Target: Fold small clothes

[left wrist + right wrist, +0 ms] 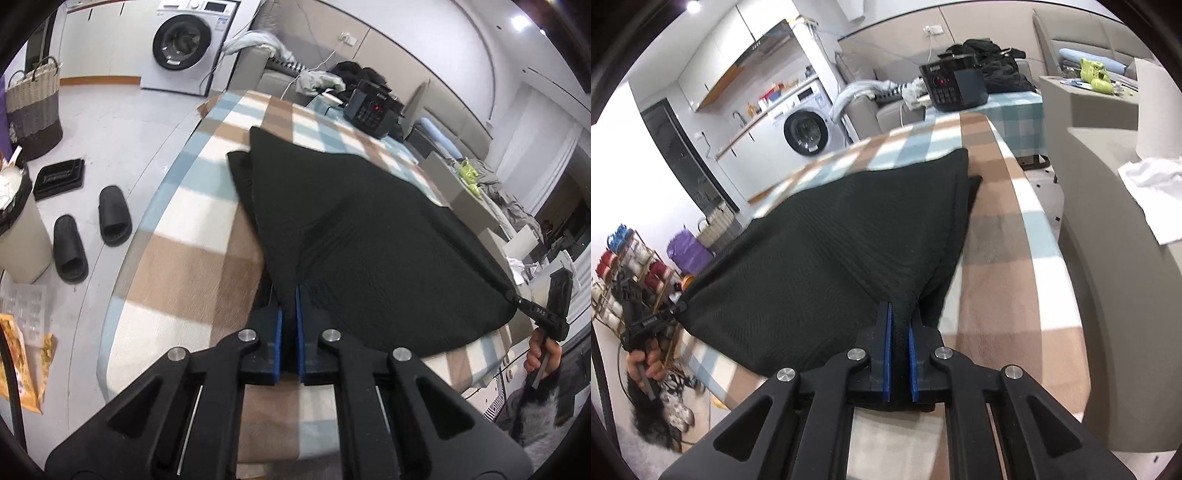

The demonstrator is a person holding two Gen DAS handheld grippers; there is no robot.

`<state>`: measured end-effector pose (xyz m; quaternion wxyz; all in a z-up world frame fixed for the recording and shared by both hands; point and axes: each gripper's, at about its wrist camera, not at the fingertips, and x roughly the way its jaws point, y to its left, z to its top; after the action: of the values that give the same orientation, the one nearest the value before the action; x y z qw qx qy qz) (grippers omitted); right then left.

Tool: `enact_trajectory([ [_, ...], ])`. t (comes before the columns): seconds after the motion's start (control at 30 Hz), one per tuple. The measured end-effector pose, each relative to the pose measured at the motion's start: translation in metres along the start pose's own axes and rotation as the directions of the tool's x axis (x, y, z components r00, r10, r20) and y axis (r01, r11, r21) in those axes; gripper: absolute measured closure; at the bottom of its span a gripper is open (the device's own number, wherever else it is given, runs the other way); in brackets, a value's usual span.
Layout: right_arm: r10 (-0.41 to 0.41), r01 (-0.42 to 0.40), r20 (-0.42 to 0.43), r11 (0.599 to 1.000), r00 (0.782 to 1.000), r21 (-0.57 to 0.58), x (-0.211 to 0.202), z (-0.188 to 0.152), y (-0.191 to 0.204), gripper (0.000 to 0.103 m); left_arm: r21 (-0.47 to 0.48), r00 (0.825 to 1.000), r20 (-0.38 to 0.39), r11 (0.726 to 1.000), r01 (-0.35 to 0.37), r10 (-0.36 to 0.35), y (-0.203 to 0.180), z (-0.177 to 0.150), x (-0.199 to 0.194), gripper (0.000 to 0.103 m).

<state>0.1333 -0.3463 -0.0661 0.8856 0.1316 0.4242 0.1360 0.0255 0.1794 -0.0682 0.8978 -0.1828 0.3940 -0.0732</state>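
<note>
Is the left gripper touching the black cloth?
Touching. The left wrist view shows the left gripper with its blue pads pinched on a corner of the black cloth.

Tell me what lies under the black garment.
The black garment lies on the checked blanket, its near corners pinched by the left gripper and right gripper. Whatever lies beneath its middle is covered.

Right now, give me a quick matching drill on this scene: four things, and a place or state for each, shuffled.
1. black knitted garment
2. black slippers
3. woven laundry basket
4. black box with red light

A. on the floor, as a pair
B. far end of the checked table
C. pinched at two corners by both grippers
D. standing on the floor near the washing machine

Pairs: 1-C, 2-A, 3-D, 4-B
</note>
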Motion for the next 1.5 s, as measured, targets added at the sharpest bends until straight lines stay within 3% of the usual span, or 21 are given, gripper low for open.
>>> enact_trajectory([
  [0.1,-0.03,0.03,-0.057,1.0,0.998,-0.008,0.009,-0.004,-0.001,0.092,-0.007,1.0,-0.031,1.0,-0.004,0.004,0.006,-0.008,0.001,0.099],
  [0.17,-0.019,0.019,-0.043,1.0,0.999,-0.002,0.007,-0.001,-0.002,0.085,-0.005,1.0,-0.025,1.0,-0.007,0.007,0.006,-0.008,-0.003,0.098],
  [0.2,-0.007,0.007,-0.024,1.0,1.0,0.013,0.006,0.003,-0.004,0.075,-0.001,1.0,-0.018,1.0,-0.014,0.014,0.004,-0.006,-0.006,0.094],
  [0.23,0.002,-0.003,0.004,0.999,1.0,0.037,0.005,0.008,-0.007,0.062,0.002,1.0,-0.013,1.0,-0.021,0.021,0.003,-0.003,-0.007,0.083],
  [0.27,0.002,-0.003,0.023,0.999,1.0,0.047,0.006,0.015,-0.009,0.059,-0.001,1.0,-0.007,1.0,-0.027,0.027,0.003,0.002,-0.006,0.075],
  [0.3,-0.004,0.003,0.029,0.999,1.0,0.05,0.007,0.019,-0.01,0.058,-0.009,1.0,-0.004,0.999,-0.03,0.03,0.003,0.007,-0.005,0.061],
  [0.33,-0.026,0.024,0.027,0.998,0.999,0.056,0.013,0.026,-0.011,0.058,-0.017,1.0,0.001,0.999,-0.031,0.031,0.003,0.012,-0.002,0.057],
  [0.47,-0.108,0.109,-0.017,0.991,0.994,0.083,0.039,0.046,-0.019,0.058,-0.039,0.999,0.0,0.998,-0.045,0.045,0.001,0.039,0.02,0.057],
  [0.53,-0.117,0.12,-0.026,0.987,0.993,0.104,0.046,0.049,-0.022,0.063,-0.08,0.998,-0.017,0.995,-0.063,0.062,0.005,0.049,0.037,0.063],
  [0.57,-0.111,0.113,-0.025,0.988,0.994,0.105,0.047,0.05,-0.023,0.067,-0.095,0.999,-0.01,0.994,-0.053,0.052,0.007,0.052,0.042,0.072],
  [0.6,-0.115,0.117,-0.024,0.988,0.993,0.1,0.047,0.051,-0.022,0.078,-0.098,0.999,-0.008,0.994,-0.045,0.045,0.007,0.053,0.045,0.09],
  [0.63,-0.124,0.124,-0.012,0.988,0.992,0.09,0.044,0.051,-0.02,0.085,-0.098,0.999,-0.004,0.994,-0.041,0.041,0.007,0.054,0.046,0.096],
  [0.73,-0.129,0.128,0.024,0.991,0.991,0.05,0.036,0.054,-0.012,0.098,-0.09,0.999,0.037,0.996,-0.029,0.033,0.005,0.056,0.042,0.099],
  [0.87,-0.1,0.097,0.113,0.995,0.989,0.033,0.01,0.059,0.0,0.098,-0.085,0.995,0.096,0.996,-0.007,0.015,0.0,0.06,0.021,0.101],
  [0.97,-0.093,0.092,0.119,0.996,0.989,0.018,-0.003,0.053,0.006,0.099,-0.071,0.988,0.15,0.997,-0.025,0.035,-0.003,0.055,-0.007,0.102],
  [1.1,-0.116,0.113,0.056,0.992,0.992,0.052,0.012,0.042,-0.009,0.098,-0.123,0.992,0.11,0.991,-0.048,0.062,0.017,0.042,-0.007,0.102],
  [1.2,-0.08,0.077,0.022,0.99,0.997,0.116,0.02,0.039,-0.021,0.096,-0.177,0.999,0.051,0.984,0.001,0.008,0.029,0.03,0.002,0.101],
  [1.27,-0.065,0.061,0.028,0.989,0.997,0.138,0.017,0.038,-0.025,0.093,-0.175,0.999,0.052,0.984,0.021,-0.012,0.029,0.026,0.001,0.087],
  [1.33,-0.063,0.058,0.032,0.989,0.998,0.139,0.015,0.037,-0.027,0.091,-0.168,0.998,0.065,0.986,0.019,-0.008,0.026,0.026,0.0,0.046],
  [1.37,-0.064,0.059,0.031,0.988,0.997,0.139,0.014,0.037,-0.027,0.09,-0.165,0.997,0.074,0.986,0.024,-0.012,0.025,0.026,0.0,0.041],
  [1.5,-0.046,0.042,0.025,0.988,0.999,0.146,0.015,0.036,-0.027,0.088,-0.134,0.999,0.044,0.99,0.035,-0.03,0.015,0.035,0.016,0.041],
])
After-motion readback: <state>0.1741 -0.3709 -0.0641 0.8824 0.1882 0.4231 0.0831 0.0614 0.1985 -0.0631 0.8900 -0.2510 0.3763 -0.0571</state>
